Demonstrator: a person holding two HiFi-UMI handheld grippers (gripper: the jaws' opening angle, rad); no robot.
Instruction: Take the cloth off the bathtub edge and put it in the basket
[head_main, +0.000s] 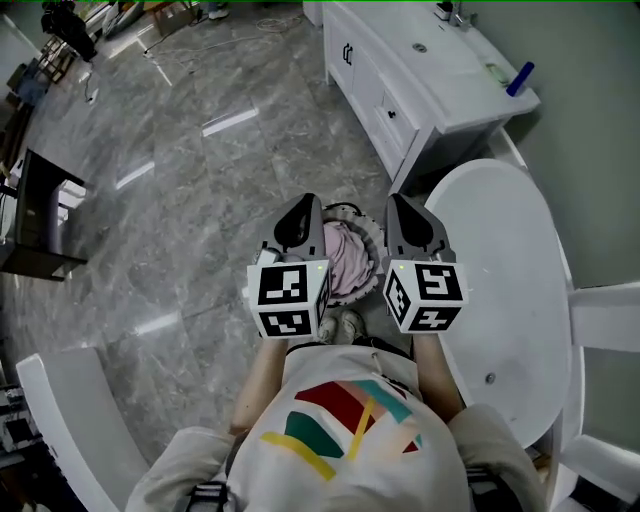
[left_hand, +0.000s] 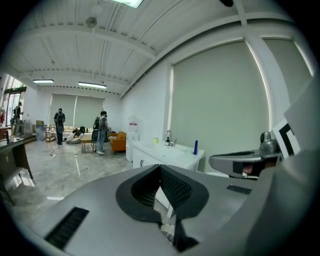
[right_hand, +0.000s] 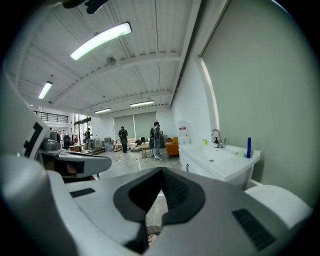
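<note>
Cloth (head_main: 347, 262): pale pink, crumpled into a soft heap. It sits inside the basket (head_main: 372, 232), which stands on the grey marble floor (head_main: 200, 200) just beside the white bathtub (head_main: 510, 260). The basket rim looks dark and thin, probably wire; most of it is hidden, so that is hard to confirm.

Left gripper (head_main: 303, 212): jaws fully together, nothing between them. Right gripper (head_main: 400, 210): the same, jaws closed and empty.

In the head view the cloth shows in the gap between the two grippers, lower down and apart from both jaw tips. Neither gripper touches the cloth. Both gripper views look out level across the room, over the basket.
</note>
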